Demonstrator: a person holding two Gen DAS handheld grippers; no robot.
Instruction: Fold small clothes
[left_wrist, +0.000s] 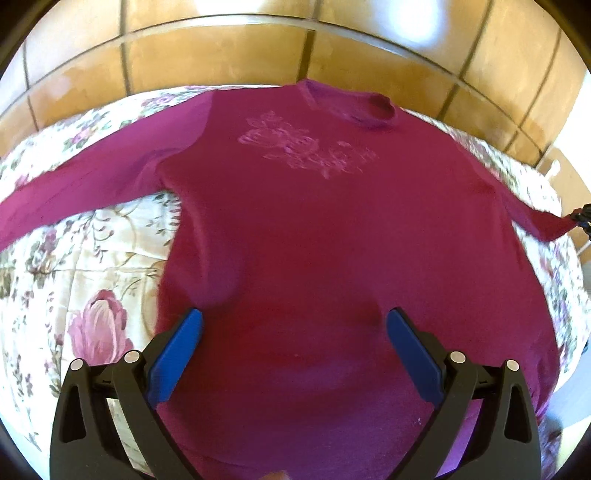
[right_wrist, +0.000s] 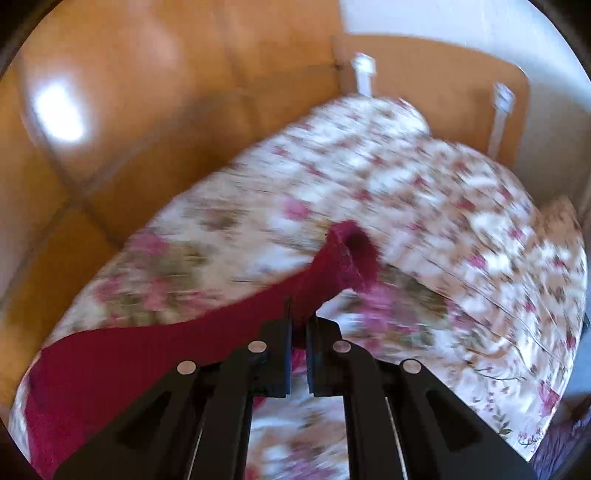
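right hand-held gripper (right_wrist: 300, 325) pinches sweater (left_wrist: 314, 229) sleeve (right_wrist: 258, 306) near bedspread (right_wrist: 443, 206) edge.

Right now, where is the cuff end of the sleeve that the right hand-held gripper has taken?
In the right wrist view the sleeve cuff sticks up just beyond the shut right hand-held gripper, lifted over the floral bedspread.

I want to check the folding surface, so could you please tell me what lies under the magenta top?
The magenta top lies spread on a floral quilt, which shows all around it. What the quilt looks like directly beneath the top is covered.
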